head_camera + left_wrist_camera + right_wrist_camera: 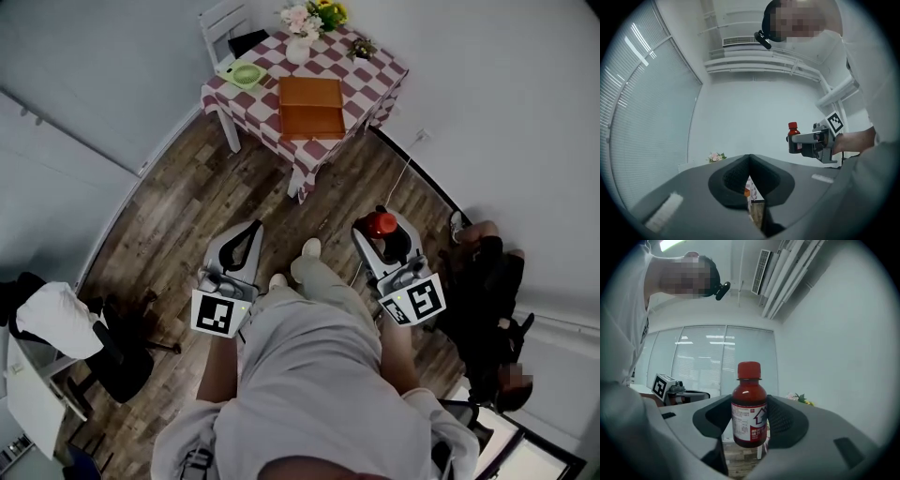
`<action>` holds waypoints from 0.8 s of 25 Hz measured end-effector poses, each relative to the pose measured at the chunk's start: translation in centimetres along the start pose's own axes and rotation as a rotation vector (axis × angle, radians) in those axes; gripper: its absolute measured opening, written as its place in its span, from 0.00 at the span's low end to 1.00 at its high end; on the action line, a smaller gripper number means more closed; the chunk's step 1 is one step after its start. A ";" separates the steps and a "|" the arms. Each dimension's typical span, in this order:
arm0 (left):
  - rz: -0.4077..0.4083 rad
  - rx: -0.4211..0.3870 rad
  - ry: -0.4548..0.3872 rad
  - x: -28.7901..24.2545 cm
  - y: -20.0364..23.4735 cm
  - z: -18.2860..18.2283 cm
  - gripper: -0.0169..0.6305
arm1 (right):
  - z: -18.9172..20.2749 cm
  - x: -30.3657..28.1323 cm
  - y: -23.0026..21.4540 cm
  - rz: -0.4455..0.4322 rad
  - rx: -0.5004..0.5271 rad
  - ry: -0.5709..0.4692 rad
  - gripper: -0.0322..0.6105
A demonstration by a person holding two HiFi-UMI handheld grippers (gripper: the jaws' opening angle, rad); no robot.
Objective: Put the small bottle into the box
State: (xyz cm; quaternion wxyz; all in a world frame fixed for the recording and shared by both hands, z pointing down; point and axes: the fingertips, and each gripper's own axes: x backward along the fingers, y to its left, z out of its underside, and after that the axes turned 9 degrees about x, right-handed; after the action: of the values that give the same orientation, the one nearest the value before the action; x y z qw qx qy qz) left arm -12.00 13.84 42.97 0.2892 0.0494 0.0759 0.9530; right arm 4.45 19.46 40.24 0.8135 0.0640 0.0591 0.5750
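The small bottle [381,224] is dark red with a red cap and a white label. It stands upright between the jaws of my right gripper [382,236], which is shut on it. In the right gripper view the bottle [749,411] fills the middle of the right gripper [749,425]. The left gripper view shows the bottle [793,136] off to the right. My left gripper [247,236] is shut and holds nothing; its jaws meet at the tips [750,161]. The wooden box [311,106] lies open on the checked table [375,86], far ahead of both grippers.
On the table are also a green bowl [246,74], a vase of flowers [302,28] and a small plant [361,47]. A white chair [223,22] stands behind it. A dark chair with a white cloth [54,321] is at the left. A person [489,272] sits at the right.
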 end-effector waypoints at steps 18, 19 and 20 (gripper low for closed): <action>-0.092 -0.094 0.076 -18.8 7.2 -0.7 0.03 | 3.2 -15.0 -18.7 -0.050 -0.019 -0.064 0.40; -0.088 -0.099 0.080 -20.0 7.2 -0.7 0.03 | 3.4 -15.4 -20.0 -0.045 -0.017 -0.065 0.40; -0.086 -0.104 0.086 -21.2 7.2 -0.6 0.03 | 3.6 -15.7 -21.2 -0.041 -0.015 -0.066 0.40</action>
State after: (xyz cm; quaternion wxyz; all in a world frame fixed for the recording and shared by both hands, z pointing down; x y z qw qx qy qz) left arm 1.52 -4.00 42.59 0.3282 -0.0100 0.0408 0.9437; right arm 19.51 -2.53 40.46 0.8270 0.0754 0.0293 0.5563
